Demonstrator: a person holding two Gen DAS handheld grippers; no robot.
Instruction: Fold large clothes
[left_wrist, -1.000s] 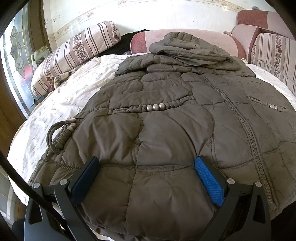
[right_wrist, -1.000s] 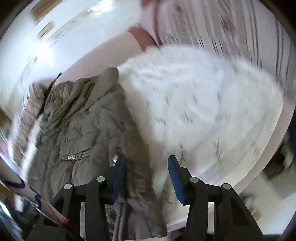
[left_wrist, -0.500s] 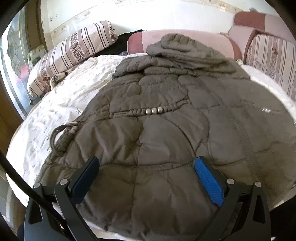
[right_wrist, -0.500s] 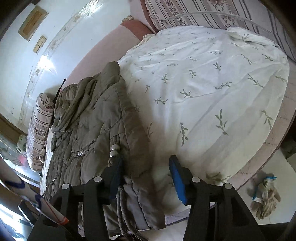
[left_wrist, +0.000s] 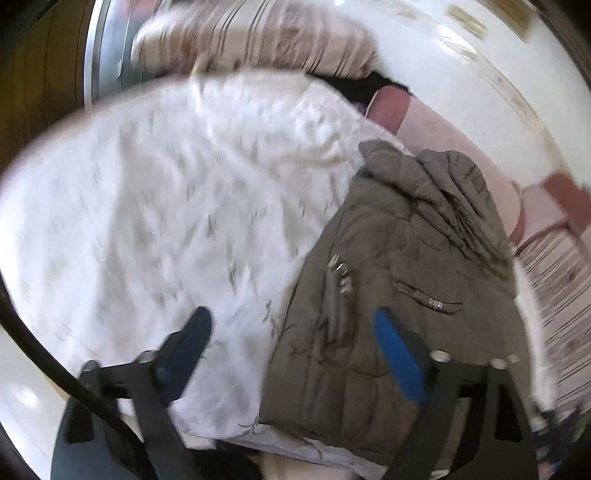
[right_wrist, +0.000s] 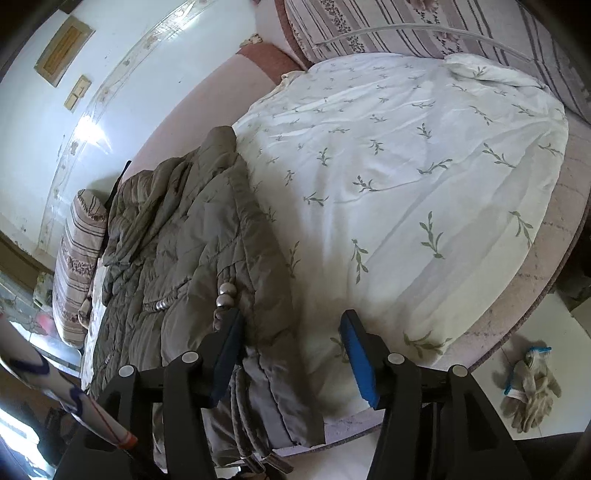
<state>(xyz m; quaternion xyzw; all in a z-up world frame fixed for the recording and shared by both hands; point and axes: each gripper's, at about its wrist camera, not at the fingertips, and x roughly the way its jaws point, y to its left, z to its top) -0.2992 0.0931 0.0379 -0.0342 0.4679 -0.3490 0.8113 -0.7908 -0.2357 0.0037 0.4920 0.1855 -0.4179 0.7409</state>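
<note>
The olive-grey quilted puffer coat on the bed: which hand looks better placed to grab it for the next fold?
Probably the right gripper: its open jaws straddle the olive-grey quilted puffer coat's edge in a sharp view. The left gripper is also open at the opposite edge, but its view is motion-blurred.

Round bed, white leaf-print sheet over it. Olive quilted coat along left edge, hem overhanging near edge. Gloves on floor.

Left wrist view smeared by motion blur: sheet pattern ahead of left gripper unreadable. Jacket hem below right gripper cut off by bottom edge. Gloves right of it: count unclear.
</note>
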